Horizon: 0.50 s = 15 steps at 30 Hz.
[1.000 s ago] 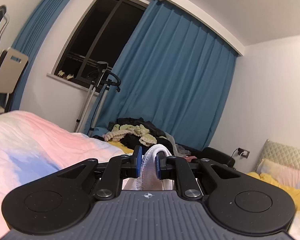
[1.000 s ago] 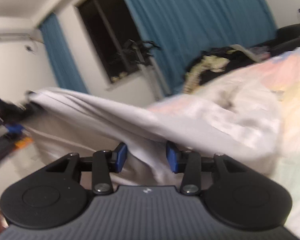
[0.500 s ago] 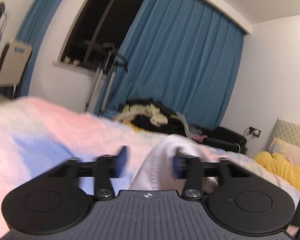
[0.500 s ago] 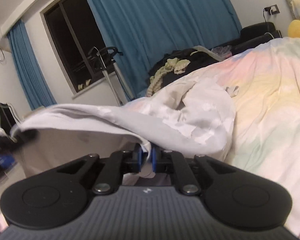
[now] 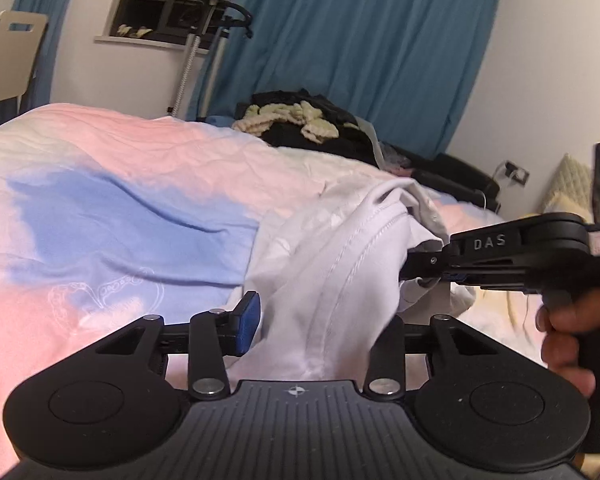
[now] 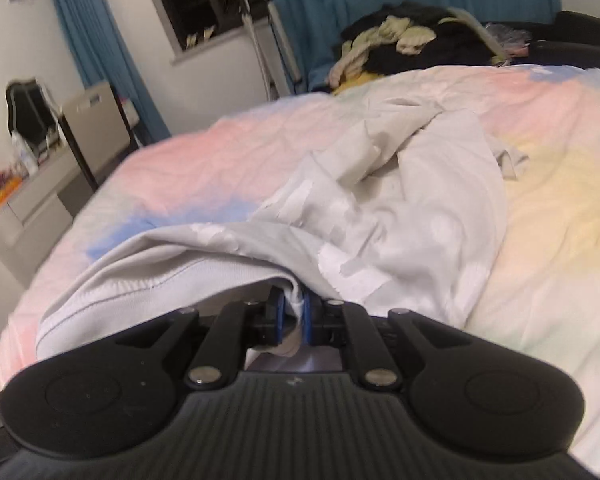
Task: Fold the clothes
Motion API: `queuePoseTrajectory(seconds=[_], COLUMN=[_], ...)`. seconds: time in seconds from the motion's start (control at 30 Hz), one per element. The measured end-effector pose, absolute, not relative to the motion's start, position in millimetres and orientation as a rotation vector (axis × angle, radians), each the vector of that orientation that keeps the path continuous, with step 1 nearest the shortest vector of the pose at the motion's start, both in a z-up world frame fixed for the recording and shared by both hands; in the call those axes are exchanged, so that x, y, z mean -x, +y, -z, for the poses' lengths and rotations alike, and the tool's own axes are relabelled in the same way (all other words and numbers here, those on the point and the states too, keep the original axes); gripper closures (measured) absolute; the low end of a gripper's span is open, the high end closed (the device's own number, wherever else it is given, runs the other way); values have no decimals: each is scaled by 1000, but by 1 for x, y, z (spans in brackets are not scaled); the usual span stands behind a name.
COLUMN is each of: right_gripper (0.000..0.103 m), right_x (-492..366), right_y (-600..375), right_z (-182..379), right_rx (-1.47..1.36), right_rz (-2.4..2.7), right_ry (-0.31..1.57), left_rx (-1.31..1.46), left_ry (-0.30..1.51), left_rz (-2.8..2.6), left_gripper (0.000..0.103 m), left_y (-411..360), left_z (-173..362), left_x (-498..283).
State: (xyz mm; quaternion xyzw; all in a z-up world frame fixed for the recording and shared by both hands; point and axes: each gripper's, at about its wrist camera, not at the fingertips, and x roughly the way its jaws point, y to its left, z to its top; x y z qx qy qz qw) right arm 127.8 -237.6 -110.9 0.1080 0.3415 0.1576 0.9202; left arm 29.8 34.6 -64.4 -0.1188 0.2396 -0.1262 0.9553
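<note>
The left wrist view alone shows both tools at once: the right gripper (image 5: 424, 268) reaches in from the right edge, carried by a hand (image 5: 568, 340) wrapped on its grip, its tip buried in the white T-shirt (image 5: 332, 256). That view also takes in a wall socket (image 5: 516, 172) and a quilted headboard (image 5: 568, 184) far beyond the fingers to the right. The right wrist view alone shows a pale desk (image 6: 28, 200) cluttered with small items and a chair (image 6: 92, 132) off to the left of its fingers, and the far spread of the shirt, a crumpled heap lying on the bed (image 6: 548, 200) ahead of the fingers and a little right.

Left gripper (image 5: 320, 320): its fingers stand at a middling gap and are closing. A stitched fold of the T-shirt runs between them; the left blue pad (image 5: 246, 320) stands clear of the cloth, while the right pad is hidden behind the fold, so no pinch shows.

In its own view the right gripper (image 6: 292, 316) has its fingers drawn nearly together, nipping a small bunch of the shirt's white fabric between the blue pads. A seamed edge of the shirt drapes from that point leftward across the fingers.

A pile of dark and pale-green clothes (image 5: 300, 124) lies past the bed's far edge, below the blue curtain (image 5: 360, 48).
</note>
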Motion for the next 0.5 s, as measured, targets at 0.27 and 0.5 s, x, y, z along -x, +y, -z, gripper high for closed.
queuePoseTrajectory(seconds=[0.27,0.5], right_gripper=[92,78], right_x=[-135,-99], right_y=[-234,-253], right_z=[100,105], right_rx=[-188,-321], right_rz=[-341,-436], right_ry=[751,646], left_rx=[214,266], left_ry=[470,432], left_rz=[224,225], left_gripper=[58,67], left_y=[24,31], left_z=[61,56], left_x=[-29,-33])
